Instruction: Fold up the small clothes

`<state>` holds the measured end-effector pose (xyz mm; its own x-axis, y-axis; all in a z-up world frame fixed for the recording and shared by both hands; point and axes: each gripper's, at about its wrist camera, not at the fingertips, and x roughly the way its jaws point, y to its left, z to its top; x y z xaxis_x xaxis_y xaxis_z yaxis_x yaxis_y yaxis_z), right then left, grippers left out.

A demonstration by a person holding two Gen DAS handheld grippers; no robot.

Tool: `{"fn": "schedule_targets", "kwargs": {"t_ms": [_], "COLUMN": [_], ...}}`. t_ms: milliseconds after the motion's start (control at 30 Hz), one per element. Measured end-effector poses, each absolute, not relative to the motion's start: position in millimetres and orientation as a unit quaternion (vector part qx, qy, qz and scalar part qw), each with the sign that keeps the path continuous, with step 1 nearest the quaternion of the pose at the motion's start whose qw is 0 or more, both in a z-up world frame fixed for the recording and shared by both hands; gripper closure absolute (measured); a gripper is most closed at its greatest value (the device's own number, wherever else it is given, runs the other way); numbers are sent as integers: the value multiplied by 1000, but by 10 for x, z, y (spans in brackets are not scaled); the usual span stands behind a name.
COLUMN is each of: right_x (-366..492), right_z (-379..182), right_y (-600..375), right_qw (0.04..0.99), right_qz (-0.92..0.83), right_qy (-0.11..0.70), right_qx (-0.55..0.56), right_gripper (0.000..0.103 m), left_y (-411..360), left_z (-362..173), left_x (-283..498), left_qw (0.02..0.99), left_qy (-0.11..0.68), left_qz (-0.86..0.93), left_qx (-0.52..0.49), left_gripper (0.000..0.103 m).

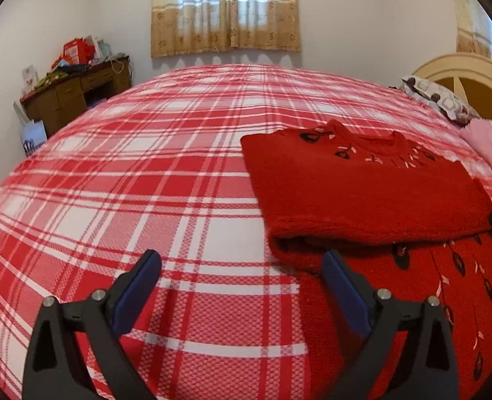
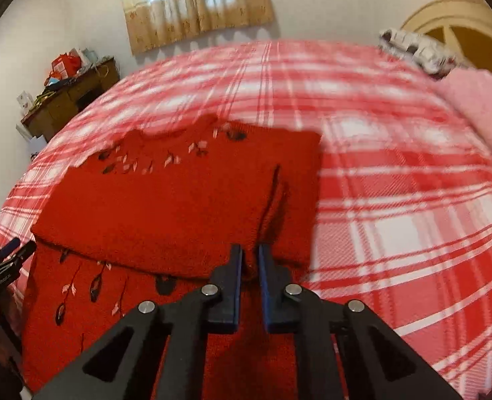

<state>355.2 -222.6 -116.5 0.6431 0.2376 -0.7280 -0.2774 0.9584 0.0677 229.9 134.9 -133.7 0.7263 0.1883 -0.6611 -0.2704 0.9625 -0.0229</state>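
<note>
Our left tongs (image 1: 242, 263) hang released over the plaid bed (image 1: 145, 166), empty. Our right tongs (image 2: 251, 260) are clenched on a pinch of the red sweater (image 2: 165, 200), which lies on the bed with its upper part folded over the lower. We can read no writing anywhere.

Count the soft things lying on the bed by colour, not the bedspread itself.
Red: 1, the sweater
Pink: 1, the blanket
White patterned: 1, the pillow
Total: 3
</note>
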Motion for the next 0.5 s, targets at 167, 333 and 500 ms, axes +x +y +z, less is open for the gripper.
{"fn": "schedule_targets", "kwargs": {"t_ms": [167,333,500], "right_x": [3641,3695,3692], "right_z": [-1212,-1333,-1059], "right_y": [-2273,-2325,-2333], "right_qw": [899,897,917], "right_qz": [125,107,94], "right_qy": [417,427,387], "right_qx": [-40,-45,-34], "right_gripper": [95,84,71], "left_y": [1411,1389,1422], "left_z": [-1370,-1358,-1117], "left_x": [2301,2292,2177], "left_qw": [925,926,940], "left_qy": [353,351,305], "left_qz": [117,119,133], "left_qx": [-79,-75,-73], "left_gripper": [4,4,3]}}
